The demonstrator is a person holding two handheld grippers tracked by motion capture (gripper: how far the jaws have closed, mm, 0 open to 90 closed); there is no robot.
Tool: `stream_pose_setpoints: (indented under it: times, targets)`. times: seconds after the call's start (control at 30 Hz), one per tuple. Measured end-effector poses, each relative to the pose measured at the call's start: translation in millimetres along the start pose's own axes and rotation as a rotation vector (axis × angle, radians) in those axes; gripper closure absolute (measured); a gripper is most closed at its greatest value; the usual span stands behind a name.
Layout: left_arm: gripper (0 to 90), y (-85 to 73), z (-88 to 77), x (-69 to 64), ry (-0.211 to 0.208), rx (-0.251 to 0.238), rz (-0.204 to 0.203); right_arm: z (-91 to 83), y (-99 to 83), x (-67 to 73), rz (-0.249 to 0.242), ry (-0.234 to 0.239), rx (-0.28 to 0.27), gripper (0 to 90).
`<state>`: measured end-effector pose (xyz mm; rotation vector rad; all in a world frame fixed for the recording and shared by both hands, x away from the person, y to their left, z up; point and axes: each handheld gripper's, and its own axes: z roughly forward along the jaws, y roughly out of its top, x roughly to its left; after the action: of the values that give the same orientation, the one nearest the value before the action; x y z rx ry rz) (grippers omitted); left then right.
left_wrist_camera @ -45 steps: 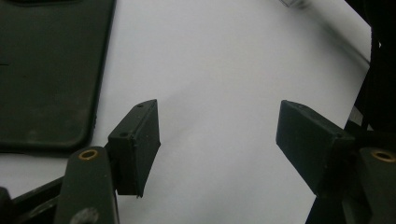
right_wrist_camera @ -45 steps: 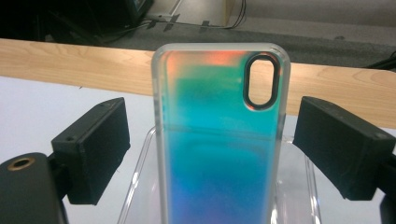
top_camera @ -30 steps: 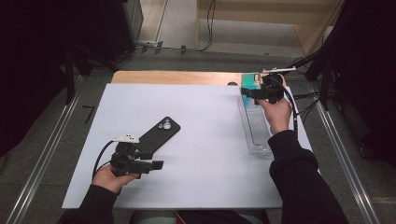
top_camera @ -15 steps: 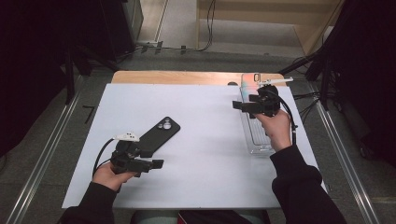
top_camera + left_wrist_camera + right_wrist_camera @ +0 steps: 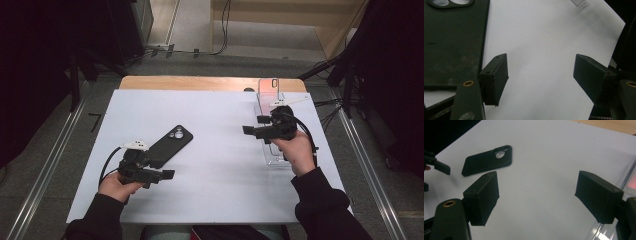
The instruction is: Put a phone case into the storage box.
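Black phone case (image 5: 169, 146) flat near table's (image 5: 220, 165) left front, left gripper (image 5: 170, 174) released beside it, right gripper (image 5: 247, 129) empty, jaws just been closing, by clear tray (image 5: 270, 158) at right edge.

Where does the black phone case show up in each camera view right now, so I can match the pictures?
High view: the black phone case lies left of centre on the white table sheet, just beyond the left gripper.
Left gripper view: the case lies at the upper left, its camera cutout at the top edge.
Right gripper view: it lies at the upper left, cutout pointing right.
Shared landmark: the case's camera cutout.
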<state>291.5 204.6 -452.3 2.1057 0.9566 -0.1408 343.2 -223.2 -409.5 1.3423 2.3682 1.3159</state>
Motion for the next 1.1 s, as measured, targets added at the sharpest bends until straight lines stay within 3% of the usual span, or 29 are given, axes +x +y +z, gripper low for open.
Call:
stream_pose_setpoints:
  times: [0.37,0.63,0.77,0.87,1.1]
  targets:
    - [28.2,1.3,-3.2,0.0,-0.007,-0.018,0.010,-4.4,-24.6,17.4,-0.063,0.048,0.010,20.1]
    - [25.8,0.7,-4.7,-0.2,-0.018,-0.037,0.022,-5.7,-42.9,26.6,-0.079,0.086,0.025,20.3]
    - [21.4,-0.5,-5.3,0.3,-0.019,-0.072,0.019,-6.0,-53.1,29.0,-0.087,0.112,0.038,20.3]
    - [21.4,-0.3,-4.9,0.4,-0.014,-0.065,0.010,-5.3,-61.2,30.7,-0.101,0.118,0.055,20.3]
    - [21.5,0.4,-5.5,-0.8,-0.041,-0.044,0.036,-4.7,-79.1,32.8,-0.100,0.136,0.083,20.3]
